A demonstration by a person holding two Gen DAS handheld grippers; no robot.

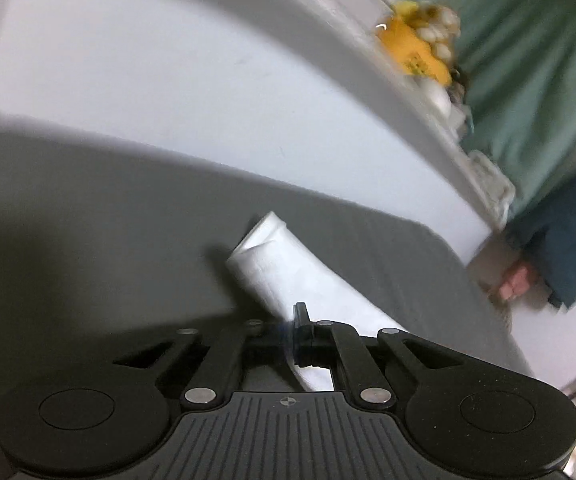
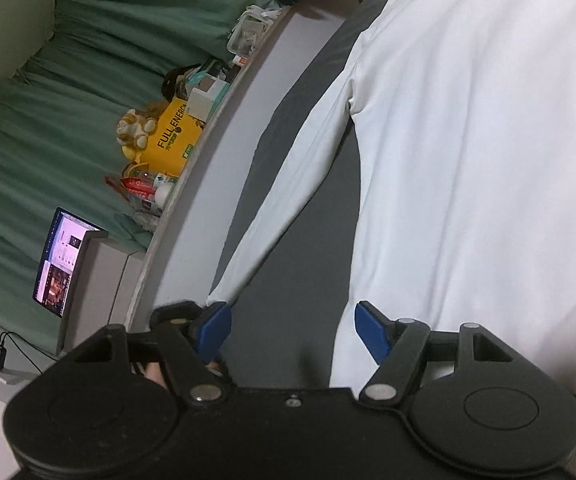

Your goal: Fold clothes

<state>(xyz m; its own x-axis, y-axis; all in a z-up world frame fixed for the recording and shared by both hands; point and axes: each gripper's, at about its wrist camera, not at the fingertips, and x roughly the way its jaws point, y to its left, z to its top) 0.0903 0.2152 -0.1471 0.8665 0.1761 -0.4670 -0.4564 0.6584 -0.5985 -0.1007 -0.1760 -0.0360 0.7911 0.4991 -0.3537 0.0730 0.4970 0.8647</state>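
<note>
A white long-sleeved shirt [image 2: 468,152] lies spread on a dark grey sheet [image 2: 308,240]. One sleeve [image 2: 284,184] stretches away from the body toward the lower left. In the left wrist view my left gripper [image 1: 301,330] is shut on the white sleeve [image 1: 284,276], whose cuff end sticks out ahead, lifted over the grey sheet [image 1: 108,220]. My right gripper [image 2: 294,330] stands open over the grey sheet, between the sleeve and the shirt's body, with nothing between its blue pads [image 2: 372,332].
A pale grey headboard [image 1: 148,72] borders the sheet. Its ledge holds a yellow box [image 2: 172,136], a plush toy [image 2: 134,128] and small packages. Green curtains [image 2: 48,120] hang behind. A lit screen [image 2: 62,260] stands at left. A person's hand [image 1: 516,280] shows by the bed's corner.
</note>
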